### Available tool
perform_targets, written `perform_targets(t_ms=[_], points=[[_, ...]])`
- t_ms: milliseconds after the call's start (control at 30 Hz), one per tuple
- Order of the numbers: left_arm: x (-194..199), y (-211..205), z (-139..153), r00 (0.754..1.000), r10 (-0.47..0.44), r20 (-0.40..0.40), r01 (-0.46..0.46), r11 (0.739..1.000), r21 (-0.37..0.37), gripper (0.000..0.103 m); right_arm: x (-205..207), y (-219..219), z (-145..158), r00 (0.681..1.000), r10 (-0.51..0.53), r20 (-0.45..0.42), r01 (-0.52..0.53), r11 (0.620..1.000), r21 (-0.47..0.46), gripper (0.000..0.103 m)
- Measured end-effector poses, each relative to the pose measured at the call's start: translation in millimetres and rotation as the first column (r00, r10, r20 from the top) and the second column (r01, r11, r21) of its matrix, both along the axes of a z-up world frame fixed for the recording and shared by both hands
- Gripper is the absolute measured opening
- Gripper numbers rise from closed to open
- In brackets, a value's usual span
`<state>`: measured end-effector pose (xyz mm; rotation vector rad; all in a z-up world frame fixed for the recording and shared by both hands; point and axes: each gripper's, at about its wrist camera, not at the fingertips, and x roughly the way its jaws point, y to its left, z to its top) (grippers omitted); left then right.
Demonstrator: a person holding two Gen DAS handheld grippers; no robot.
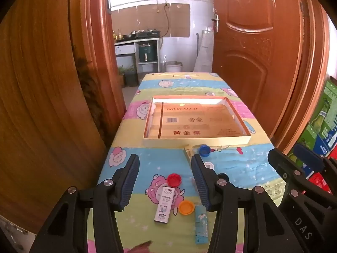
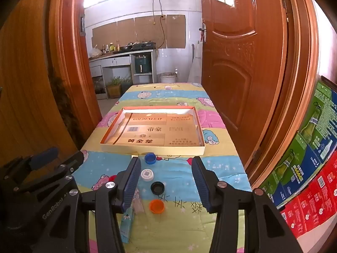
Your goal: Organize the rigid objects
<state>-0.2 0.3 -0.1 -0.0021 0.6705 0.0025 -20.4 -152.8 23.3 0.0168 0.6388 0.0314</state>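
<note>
Claws hang spread and empty over the bench [image 1: 242,164] — left claw [image 1: 165,181], right claw [image 2: 166,181]. Two slim boxes lie lengthwise near the front: a white one [image 1: 164,204] and a blue one [image 1: 201,225], its end cut off. Five caps lie scattered — blue [image 2: 150,158], white [image 2: 147,175], black [image 2: 157,187], orange [image 2: 157,206], red [image 1: 174,178]. One shallow tray [image 2: 151,147] sits beyond.
</note>
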Motion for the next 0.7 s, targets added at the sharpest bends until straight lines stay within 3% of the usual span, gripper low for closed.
perform_targets(t_ms=[133,167,367,700], points=[[-5,5,1,1.000,-0.008,0.009,0.008,1.000,-0.003,0.053,2,1,1,1.000,-0.001,-0.003,0.001,1.000,-0.004,0.050],[-4,-4,1,1.000,0.001,-0.011,0.000,0.999,0.034,0.053,2,0,2,1.000,-0.002,-0.002,0.002,1.000,-0.004,0.050],[-5,-10,0,1.000,0.004,-0.019,-0.003,1.000,0.030,0.053,2,-3,-14,1.000,-0.010,0.005,0.010,1.000,-0.002,0.050],[15,-7,-11,0.999,-0.006,-0.052,0.007,1.000,0.017,0.053,9,0,-10,1.000,-0.004,-0.031,0.004,1.000,-0.007,0.050]])
